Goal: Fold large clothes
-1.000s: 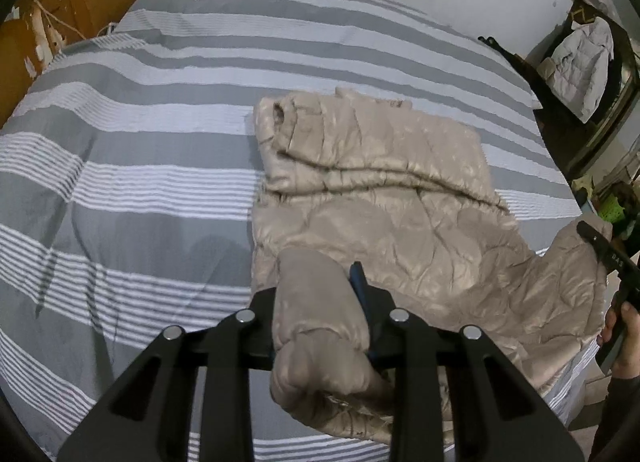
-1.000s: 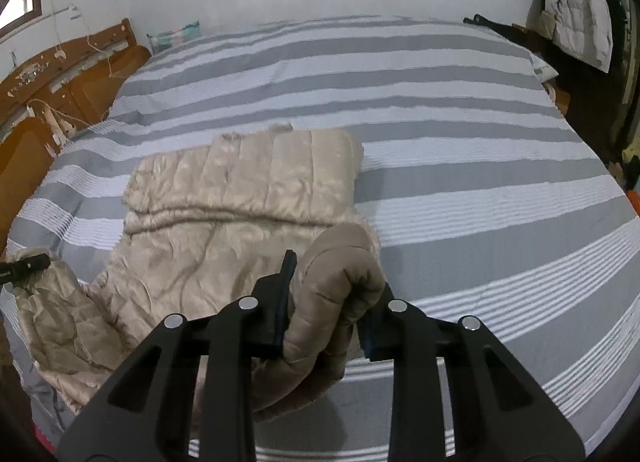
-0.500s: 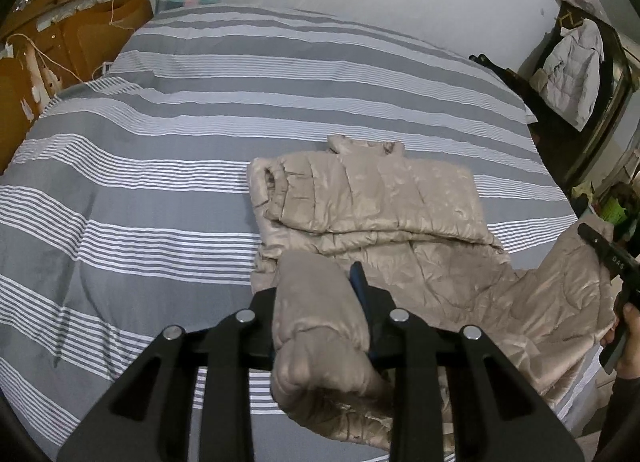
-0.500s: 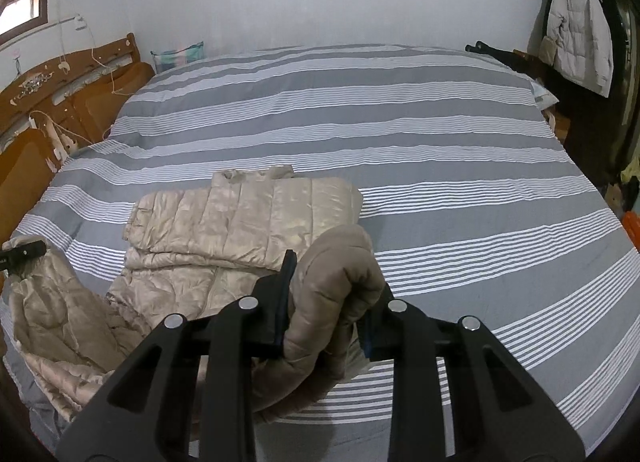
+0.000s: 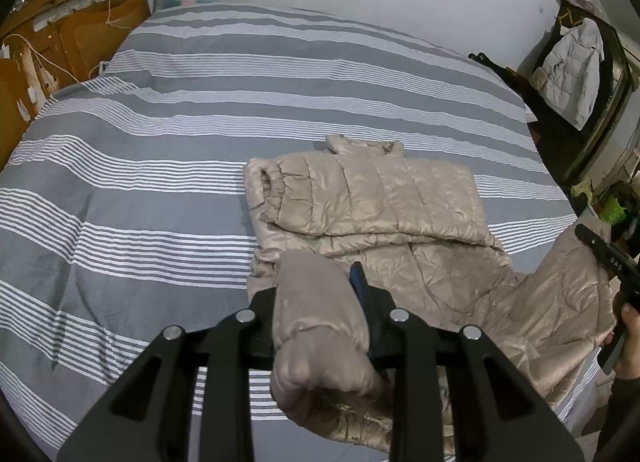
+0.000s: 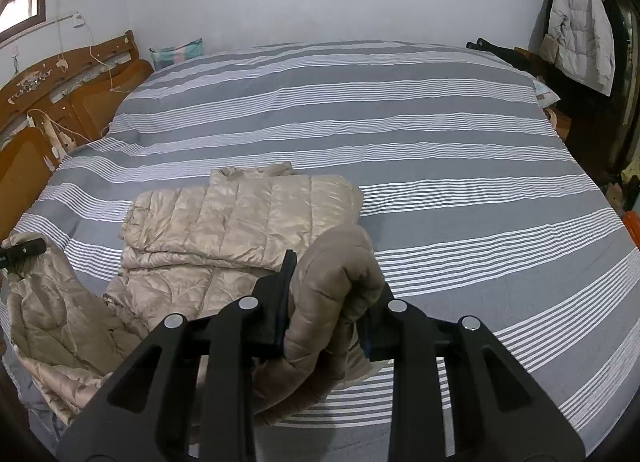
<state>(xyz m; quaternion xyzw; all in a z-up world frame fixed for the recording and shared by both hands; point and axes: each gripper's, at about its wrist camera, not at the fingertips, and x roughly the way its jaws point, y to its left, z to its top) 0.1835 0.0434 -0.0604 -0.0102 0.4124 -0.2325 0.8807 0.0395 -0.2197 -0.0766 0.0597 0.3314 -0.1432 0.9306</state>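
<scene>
Headboard: a wooden headboard [image 5: 60, 38] stood at the far left of the bed, with cords hanging over it.
Bed: the bed [image 5: 120, 190] was covered with a grey and white striped cover, and it carried the whole garment.
Left tool: the left tool [image 5: 320, 298] was clenched on a thick bunch of the jacket hem; the cloth bulged out between its two fingers.
Puffer jacket: the beige quilted puffer jacket [image 5: 380, 198] lay near the front edge of the bed, collar to the far side. One sleeve was folded across the chest, and the lower part was lifted by both tools.
Right tool: the right tool [image 6: 326, 310] was also clenched on a padded fold of the same hem, at the other corner; in the left view it showed at the right edge, held by a hand [image 5: 630, 326].
Handling: the jacket looked light, soft and puffy, with a shiny shell that probably slips. It would spring back after folding, I think, so it needs pressing flat.
Where to hold: the two hem corners seemed the good places, with a deep bite on the padding, not on the thin shell only.
Hanging coat: a pale puffer coat [image 6: 580, 22] hung at the far right, well apart.
</scene>
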